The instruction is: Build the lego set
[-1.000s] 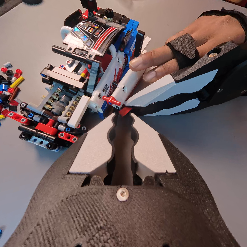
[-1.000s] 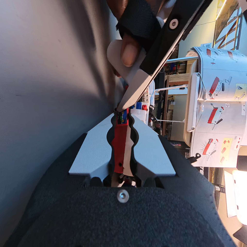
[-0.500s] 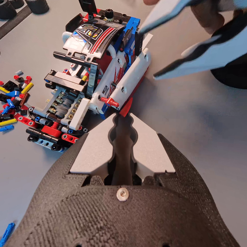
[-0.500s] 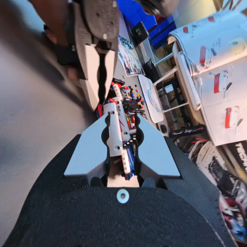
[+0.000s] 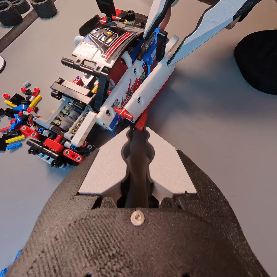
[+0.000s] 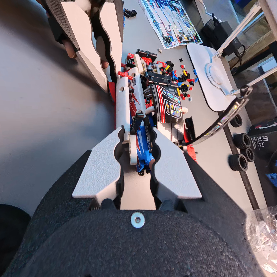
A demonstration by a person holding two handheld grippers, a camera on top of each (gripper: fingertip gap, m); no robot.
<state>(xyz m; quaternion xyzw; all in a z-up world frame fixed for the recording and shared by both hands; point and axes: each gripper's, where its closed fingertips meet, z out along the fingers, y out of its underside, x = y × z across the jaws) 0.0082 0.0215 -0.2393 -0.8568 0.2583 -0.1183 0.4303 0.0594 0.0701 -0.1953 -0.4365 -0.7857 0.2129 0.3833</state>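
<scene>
We are straddling the rear of the half-built red, white and blue lego car (image 6: 135,104) on the grey table (image 5: 209,134) with our right gripper (image 6: 137,134), jaws apart; its long axis is running toward our left gripper (image 5: 137,130), jaws nearly together beside the red edge.

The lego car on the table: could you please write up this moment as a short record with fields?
model: lego car, partly built, no wheels on, resting on the grey table
left gripper: narrowly open, tips at a red piece at the car's lower edge
right gripper: open, fingers astride the car's blue and white end
loose pieces: small pile beside the car
tyres: black, loose on the table
sticker sheet: lying flat beyond the car
</scene>
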